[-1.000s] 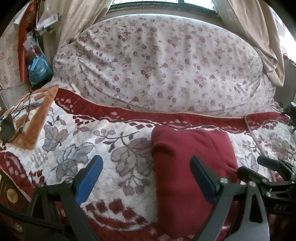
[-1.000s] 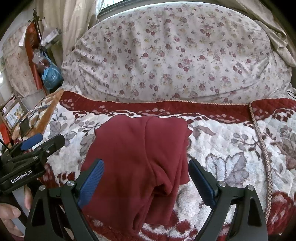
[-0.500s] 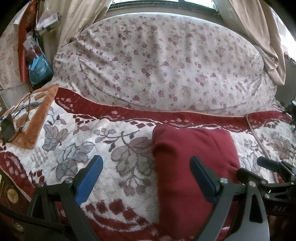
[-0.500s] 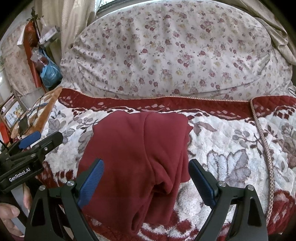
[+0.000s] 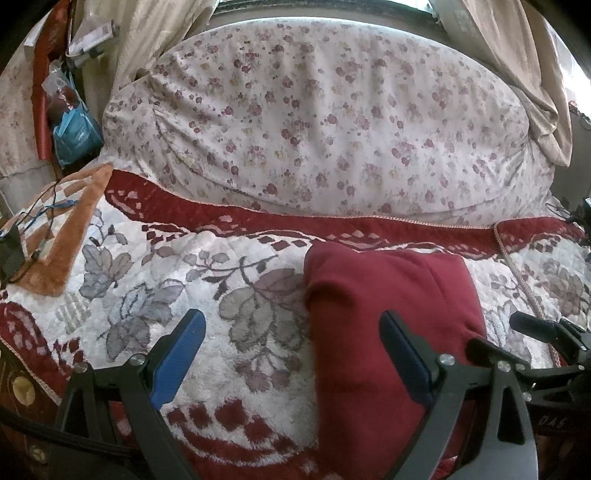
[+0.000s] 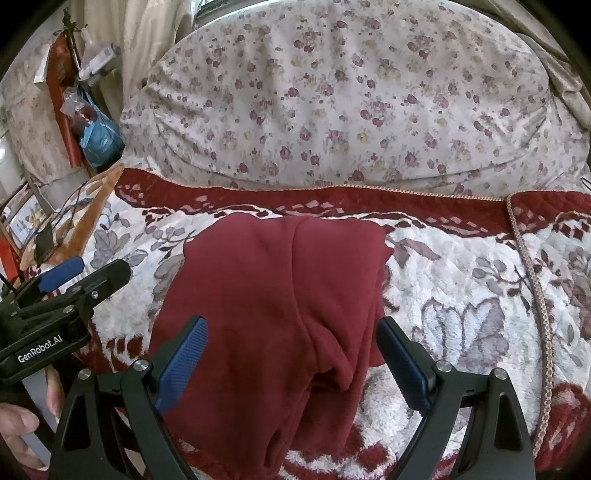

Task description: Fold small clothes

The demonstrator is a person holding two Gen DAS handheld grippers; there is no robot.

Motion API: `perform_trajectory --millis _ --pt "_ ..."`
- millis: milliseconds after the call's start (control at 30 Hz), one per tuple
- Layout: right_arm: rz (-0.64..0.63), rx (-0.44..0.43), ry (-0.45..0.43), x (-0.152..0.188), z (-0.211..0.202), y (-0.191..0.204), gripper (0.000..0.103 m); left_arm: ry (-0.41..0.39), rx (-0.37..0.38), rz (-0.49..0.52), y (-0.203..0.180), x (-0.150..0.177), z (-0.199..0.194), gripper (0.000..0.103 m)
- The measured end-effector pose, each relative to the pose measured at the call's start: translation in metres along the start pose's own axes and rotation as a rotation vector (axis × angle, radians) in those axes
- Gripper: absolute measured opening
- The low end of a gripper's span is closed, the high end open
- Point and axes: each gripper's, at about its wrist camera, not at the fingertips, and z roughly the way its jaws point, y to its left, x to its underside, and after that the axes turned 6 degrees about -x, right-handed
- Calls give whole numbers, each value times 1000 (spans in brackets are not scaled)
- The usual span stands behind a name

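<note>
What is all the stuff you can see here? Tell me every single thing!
Garment: one, dark red, folded on the blanket.
Blanket: one, white and red with grey leaves, covering the bed.
Quilt: one, pale with small flowers, piled behind.
Curtains: beige, by the window.
Bag: one, blue, hanging far left.
Left gripper: black with blue pads, jaws open.
Right gripper: same, jaws open over the garment.
Hand: one, bottom left.

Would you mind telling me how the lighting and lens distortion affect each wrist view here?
Left wrist view: daylight glares at the window along the top and right edge; the floral bedding bows under fisheye curvature. Right wrist view: softer, even light; the red garment stays sharp, dark vignette in the corners.
</note>
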Motion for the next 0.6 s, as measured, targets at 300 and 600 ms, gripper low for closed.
perform_trajectory --millis 300,600 --pt "7 2 16 0 9 -3 95 18 2 7 0 3 12 94" --pt "15 3 34 1 21 -10 95 50 26 -9 9 7 33 94"
